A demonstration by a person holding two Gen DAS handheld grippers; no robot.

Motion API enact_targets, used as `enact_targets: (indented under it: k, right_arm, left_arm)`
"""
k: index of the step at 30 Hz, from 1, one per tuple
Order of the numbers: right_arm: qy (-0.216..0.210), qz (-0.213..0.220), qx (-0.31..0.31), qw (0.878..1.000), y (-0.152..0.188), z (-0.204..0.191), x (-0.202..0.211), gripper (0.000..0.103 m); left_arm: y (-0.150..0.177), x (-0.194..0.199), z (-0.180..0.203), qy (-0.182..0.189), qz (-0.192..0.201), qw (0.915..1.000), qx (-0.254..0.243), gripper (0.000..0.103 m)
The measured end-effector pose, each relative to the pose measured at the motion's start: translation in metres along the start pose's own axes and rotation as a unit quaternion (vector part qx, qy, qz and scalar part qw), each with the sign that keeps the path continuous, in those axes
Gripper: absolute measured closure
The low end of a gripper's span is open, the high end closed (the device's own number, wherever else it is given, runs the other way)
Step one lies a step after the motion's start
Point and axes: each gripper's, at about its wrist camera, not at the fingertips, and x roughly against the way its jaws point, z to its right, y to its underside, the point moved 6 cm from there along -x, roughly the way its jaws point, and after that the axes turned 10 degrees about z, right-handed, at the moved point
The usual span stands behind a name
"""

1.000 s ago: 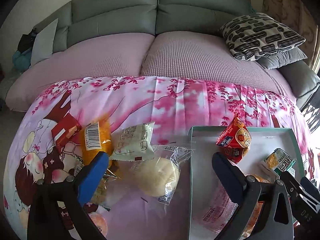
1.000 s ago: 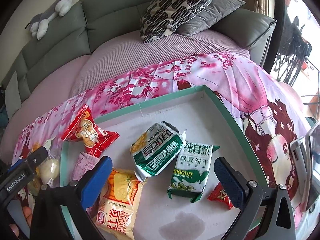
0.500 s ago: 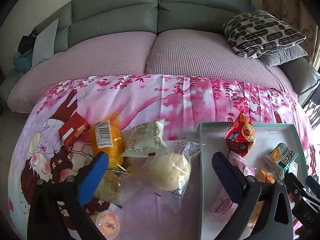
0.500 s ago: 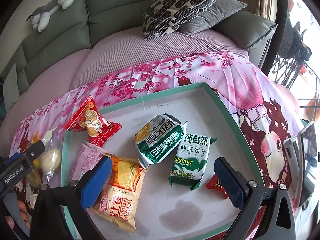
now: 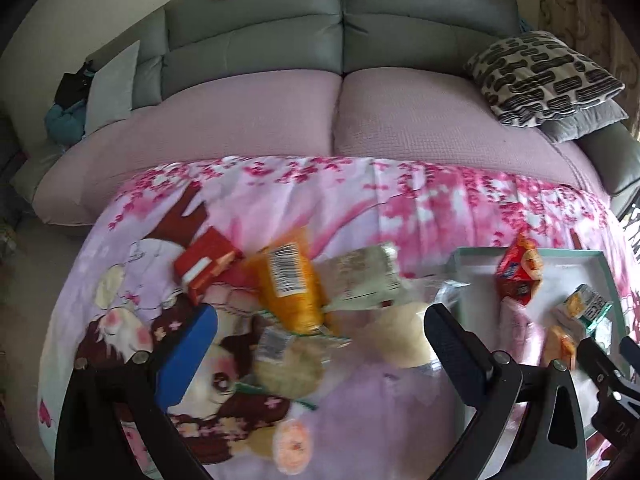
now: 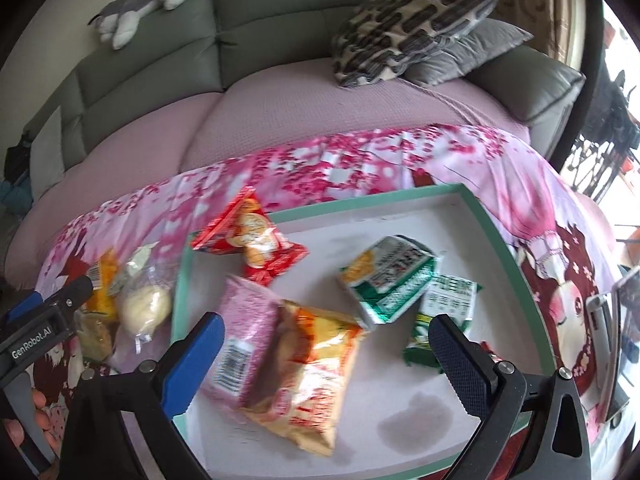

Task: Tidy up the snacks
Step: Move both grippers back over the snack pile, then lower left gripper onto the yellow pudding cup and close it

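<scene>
The left gripper [image 5: 320, 344] and right gripper [image 6: 326, 354] both stood spread and empty. The wrapped bun [image 5: 400, 334] lay just outside the tray [image 6: 180, 280] at its left edge. Judged light, soft, slippery-wrapped; grip the film end.

We see soft daylight, brightest at the right edge of the right wrist view, where the window [image 6: 616, 92] glares white. Motion blur smears the snacks [image 5: 288, 280] in both views. Fisheye bending curves the sofa [image 5: 340, 40], and corners fall black.
</scene>
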Motion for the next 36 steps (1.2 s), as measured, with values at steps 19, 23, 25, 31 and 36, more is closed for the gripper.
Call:
enact_targets:
  k: [19,23,25,31,36]
  right_arm:
    - [-0.082,-0.008,0.049,0.995,0.016,-0.086,0.007,0.0]
    - [-0.1,-0.012,0.053,0.994,0.022,-0.103,0.008,0.0]
    - [-0.11,-0.016,0.058,0.992,0.025,-0.112,0.008,0.0]
    - [-0.122,-0.032,0.084,0.988,0.042,-0.133,0.008,0.0]
    - [-0.118,-0.045,0.096,0.987,0.054,-0.138,0.007,0.0]
  left_arm:
    - [0.025,0.018,-0.098,-0.048,-0.01,0.9966,0.066,0.0]
    - [0.032,0.022,-0.109,-0.049,-0.013,0.9954,0.081,0.0]
    - [0.035,0.022,-0.112,-0.045,-0.015,0.9954,0.083,0.0]
    - [0.048,0.021,-0.115,-0.037,-0.027,0.9948,0.092,0.0]
    - [0.059,0.019,-0.105,-0.018,-0.04,0.9955,0.084,0.0]
